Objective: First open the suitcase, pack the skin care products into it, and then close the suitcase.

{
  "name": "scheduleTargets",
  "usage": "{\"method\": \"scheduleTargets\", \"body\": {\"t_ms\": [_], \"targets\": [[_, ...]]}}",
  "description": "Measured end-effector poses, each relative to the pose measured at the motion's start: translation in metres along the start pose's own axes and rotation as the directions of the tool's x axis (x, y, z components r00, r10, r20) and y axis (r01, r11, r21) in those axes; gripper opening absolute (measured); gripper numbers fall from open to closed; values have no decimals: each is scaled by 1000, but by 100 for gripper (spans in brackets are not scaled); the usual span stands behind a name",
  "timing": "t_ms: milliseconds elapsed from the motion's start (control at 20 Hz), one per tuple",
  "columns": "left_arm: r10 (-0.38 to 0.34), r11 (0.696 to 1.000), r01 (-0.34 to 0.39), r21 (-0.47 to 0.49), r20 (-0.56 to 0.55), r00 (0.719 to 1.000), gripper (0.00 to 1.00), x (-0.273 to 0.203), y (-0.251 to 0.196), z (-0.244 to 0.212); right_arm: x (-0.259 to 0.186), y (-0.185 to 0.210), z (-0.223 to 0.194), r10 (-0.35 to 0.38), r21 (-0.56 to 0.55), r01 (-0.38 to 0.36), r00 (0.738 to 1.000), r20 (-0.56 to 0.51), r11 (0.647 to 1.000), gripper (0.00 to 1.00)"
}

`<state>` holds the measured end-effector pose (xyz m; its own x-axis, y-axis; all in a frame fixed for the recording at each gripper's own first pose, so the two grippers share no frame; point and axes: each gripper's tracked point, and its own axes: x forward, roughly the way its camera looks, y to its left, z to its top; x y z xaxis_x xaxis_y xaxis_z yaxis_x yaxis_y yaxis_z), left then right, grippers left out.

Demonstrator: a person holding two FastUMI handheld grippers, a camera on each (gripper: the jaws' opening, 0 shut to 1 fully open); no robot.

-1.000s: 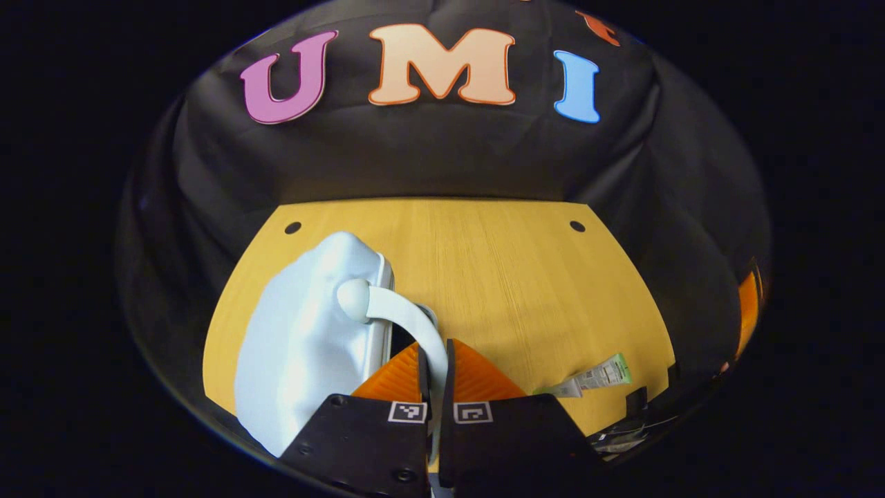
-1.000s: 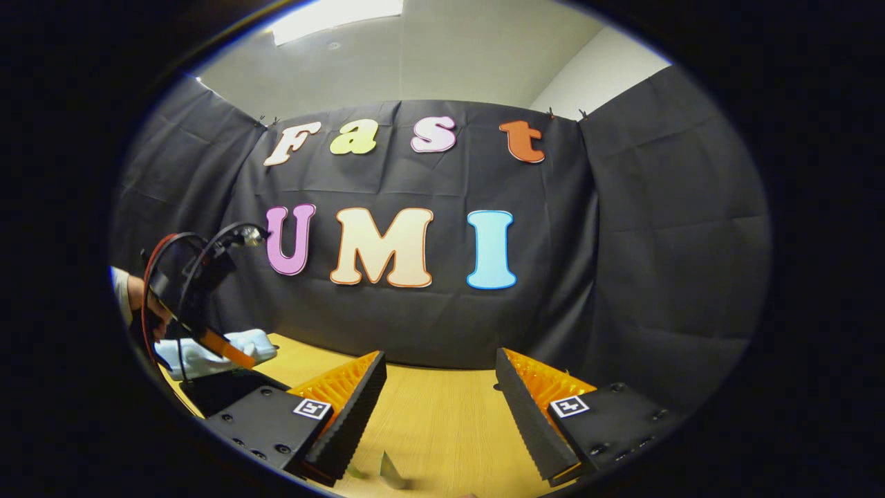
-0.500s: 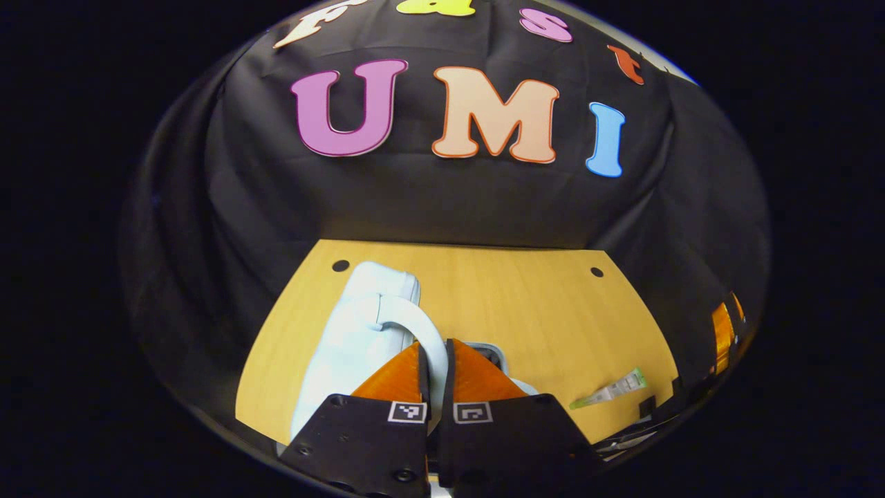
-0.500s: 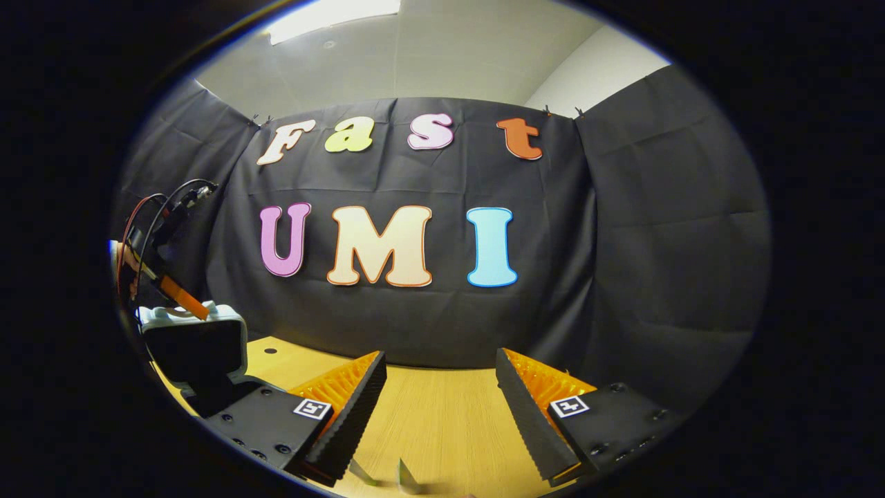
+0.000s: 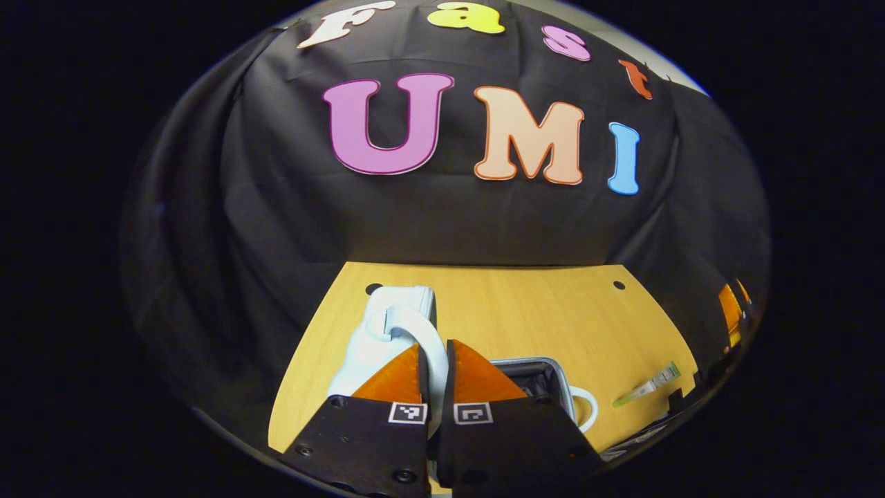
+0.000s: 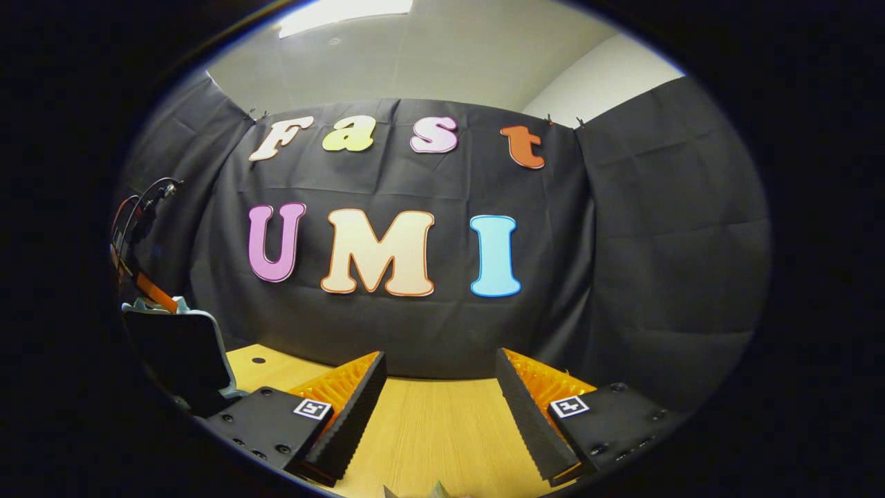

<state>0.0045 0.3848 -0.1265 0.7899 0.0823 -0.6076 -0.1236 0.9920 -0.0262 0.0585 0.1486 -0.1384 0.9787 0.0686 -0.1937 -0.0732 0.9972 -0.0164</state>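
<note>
My left gripper (image 5: 435, 360) is shut on the curved white handle (image 5: 415, 328) of the pale blue suitcase lid (image 5: 387, 325), which is raised nearly upright. Below it the suitcase's dark open base (image 5: 536, 380) shows on the table. In the right gripper view the lifted lid (image 6: 183, 356) stands at the far left, dark inside facing me, with the other gripper (image 6: 142, 277) at its top. A green and white skin care tube (image 5: 650, 387) lies on the table to the right. My right gripper (image 6: 439, 404) hangs open over the table with nothing between its fingers.
The yellow wooden table (image 5: 525, 311) has two small dark holes near its back edge (image 5: 617, 285). Black cloth walls close in behind and at the sides. The tips of small packets (image 6: 415, 491) peek in at the bottom of the right gripper view.
The left gripper has pulled the handle upward and back, swinging the lid from nearly flat to upright and uncovering the base. The right gripper has barely moved.
</note>
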Motion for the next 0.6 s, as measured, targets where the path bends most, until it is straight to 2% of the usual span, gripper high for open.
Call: {"method": "scheduleTargets", "body": {"t_ms": [150,350,500,600], "targets": [[20,1000,-20,-15,3,1000,0,2,37,-5,4,14,-4,-12,-26,11,1000,-20,1000,100],[15,991,-12,-134,16,1000,0,7,80,-13,13,33,-12,-23,-71,20,999,-44,997,98],[101,986,-104,-128,-34,994,0,15,128,-34,20,48,-13,-24,-70,20,998,-57,997,98],[121,982,-130,-139,-68,990,0,21,151,-52,23,56,-11,-27,-78,23,998,-50,997,98]]}}
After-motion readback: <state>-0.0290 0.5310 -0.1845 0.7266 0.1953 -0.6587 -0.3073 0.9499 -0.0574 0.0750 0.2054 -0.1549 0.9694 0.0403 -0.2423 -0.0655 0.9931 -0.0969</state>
